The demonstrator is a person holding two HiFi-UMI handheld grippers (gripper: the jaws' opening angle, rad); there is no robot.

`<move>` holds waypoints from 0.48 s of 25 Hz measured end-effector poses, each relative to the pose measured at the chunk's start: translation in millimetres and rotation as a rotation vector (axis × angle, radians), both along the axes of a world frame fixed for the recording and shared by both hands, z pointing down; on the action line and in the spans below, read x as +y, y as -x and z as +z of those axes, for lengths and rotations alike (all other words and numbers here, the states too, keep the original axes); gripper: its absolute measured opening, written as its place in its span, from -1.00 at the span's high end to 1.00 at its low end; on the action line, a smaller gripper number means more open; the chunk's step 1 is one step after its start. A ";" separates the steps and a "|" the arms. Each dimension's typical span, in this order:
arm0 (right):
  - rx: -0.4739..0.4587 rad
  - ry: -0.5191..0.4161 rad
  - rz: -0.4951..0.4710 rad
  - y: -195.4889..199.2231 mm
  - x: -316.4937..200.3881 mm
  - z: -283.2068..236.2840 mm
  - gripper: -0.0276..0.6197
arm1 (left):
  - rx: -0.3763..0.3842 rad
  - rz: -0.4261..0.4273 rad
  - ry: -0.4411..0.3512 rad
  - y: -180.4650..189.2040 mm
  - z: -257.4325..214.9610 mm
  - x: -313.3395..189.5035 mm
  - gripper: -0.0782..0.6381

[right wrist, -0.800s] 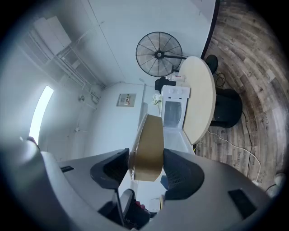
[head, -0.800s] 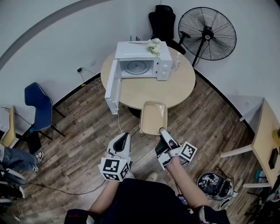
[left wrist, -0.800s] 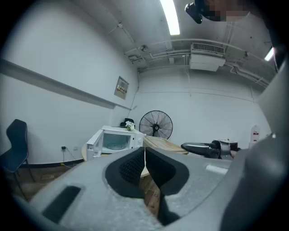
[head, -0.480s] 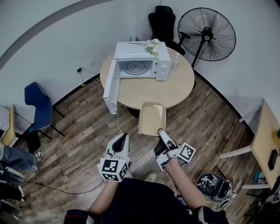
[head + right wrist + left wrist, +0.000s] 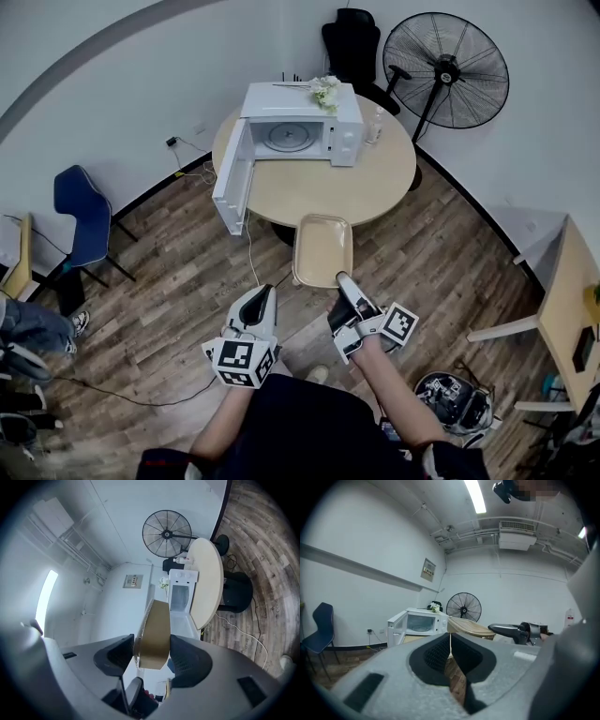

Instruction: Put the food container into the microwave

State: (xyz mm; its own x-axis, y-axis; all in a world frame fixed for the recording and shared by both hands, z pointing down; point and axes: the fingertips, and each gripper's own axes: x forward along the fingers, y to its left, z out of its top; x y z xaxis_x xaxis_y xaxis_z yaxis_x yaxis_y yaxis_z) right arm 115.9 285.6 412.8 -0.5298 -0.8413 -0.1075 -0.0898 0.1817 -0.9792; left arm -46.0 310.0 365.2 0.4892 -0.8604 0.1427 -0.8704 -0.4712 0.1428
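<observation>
The round table (image 5: 380,187) carries a microwave (image 5: 292,133), door open, and a bottle (image 5: 376,126).

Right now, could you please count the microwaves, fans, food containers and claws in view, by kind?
microwave: 1
fan: 1
food container: 1
claws: 2, the left claw shut and empty, the right claw shut on the food container's near edge
Total: 5

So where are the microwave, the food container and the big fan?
microwave (image 5: 286,138), head view, its open cavity
food container (image 5: 322,248), head view, its flat middle
fan (image 5: 447,68), head view, hub of its grille
</observation>
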 end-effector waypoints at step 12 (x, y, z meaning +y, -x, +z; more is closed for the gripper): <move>-0.041 0.018 0.010 -11.7 -37.7 15.7 0.20 | -0.040 -0.001 0.020 -6.8 16.4 -34.8 0.72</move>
State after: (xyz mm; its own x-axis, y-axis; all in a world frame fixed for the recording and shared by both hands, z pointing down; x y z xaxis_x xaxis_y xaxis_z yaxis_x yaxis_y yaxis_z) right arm 127.6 247.9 428.5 -0.5171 -0.8483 -0.1137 -0.0511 0.1632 -0.9853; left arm -39.2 275.2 381.7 0.4817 -0.8578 0.1792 -0.8762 -0.4675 0.1170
